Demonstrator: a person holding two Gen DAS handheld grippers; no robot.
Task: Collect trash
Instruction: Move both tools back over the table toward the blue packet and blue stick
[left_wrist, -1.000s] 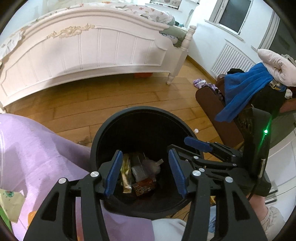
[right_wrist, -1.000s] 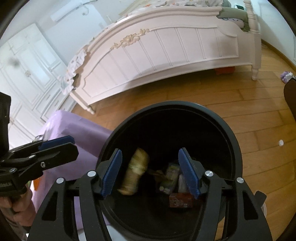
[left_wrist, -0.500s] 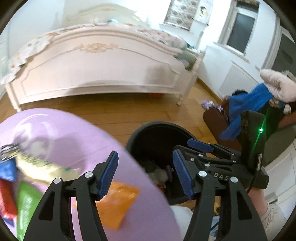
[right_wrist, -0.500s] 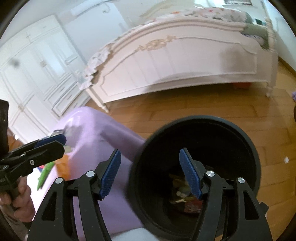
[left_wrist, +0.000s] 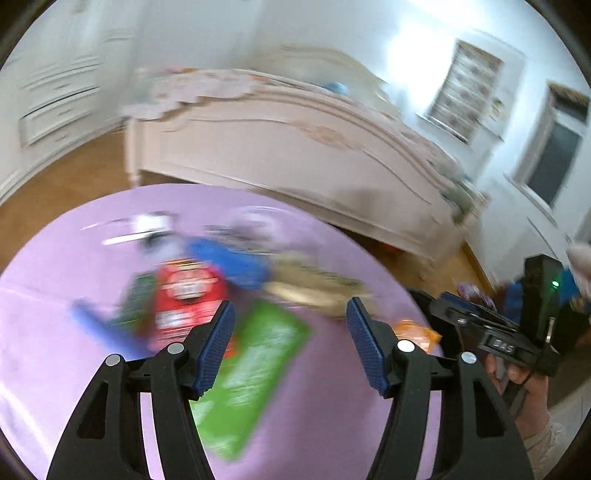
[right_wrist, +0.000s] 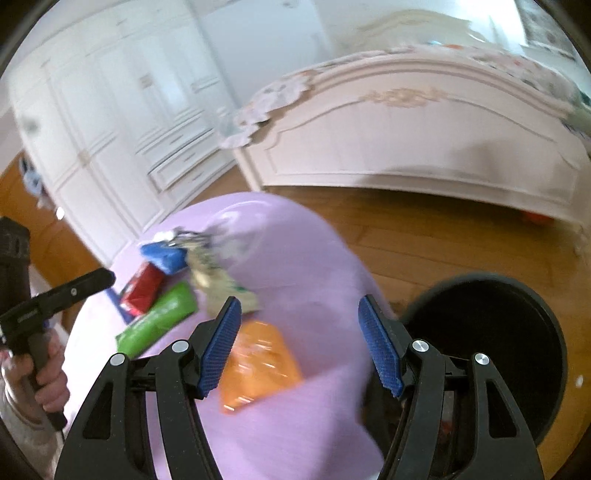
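Several wrappers lie on a round table with a lilac cloth: a green packet, a red one, a blue one, a beige one and an orange one. My left gripper hovers open above the green packet, nothing between its fingers. My right gripper is open over the orange packet and the cloth. The black bin stands on the floor to the right of the table. The left wrist view is blurred.
A white bed stands behind the table on a wooden floor. White wardrobe doors fill the left wall. Each gripper shows in the other's view, held by a hand.
Both grippers have swung left and up, away from over the bin to over the table. A beige packet that was falling into the bin is gone from between the right fingers.
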